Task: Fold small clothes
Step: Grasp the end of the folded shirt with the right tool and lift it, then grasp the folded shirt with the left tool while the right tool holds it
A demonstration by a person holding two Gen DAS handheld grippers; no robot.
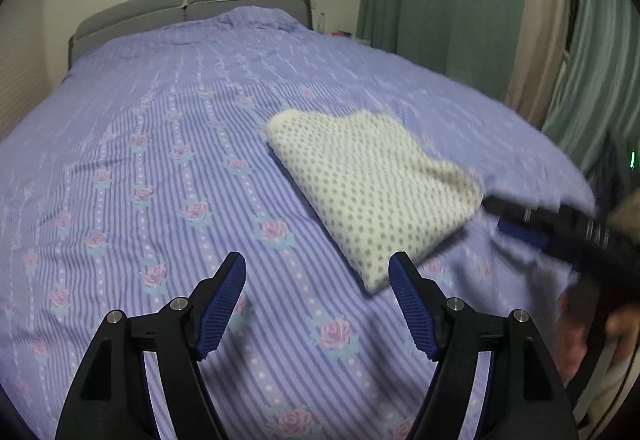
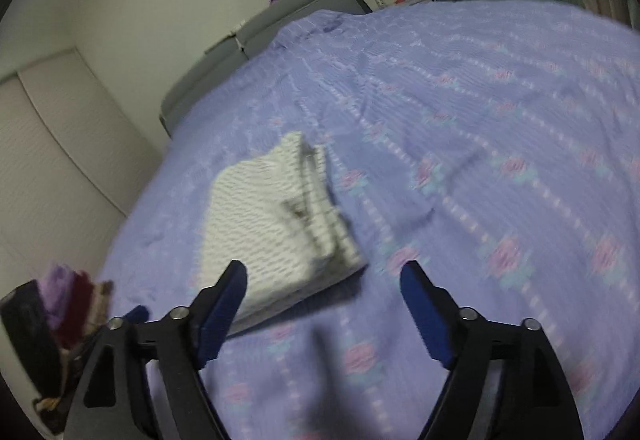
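Cream dotted knitted garment (image 1: pixel 372 192) lies folded flat on the lilac striped floral bedspread (image 1: pixel 160 168); left gripper (image 1: pixel 318 272) and right gripper (image 2: pixel 324 280) fingers stand wide, empty, apparently released for the next piece

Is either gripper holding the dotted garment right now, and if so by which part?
Neither. The left gripper and right gripper both stand open with nothing between the pads; the folded dotted garment lies free on the bedspread.

Right tool (image 1: pixel 520 224) blurred, cut off at frame edge.
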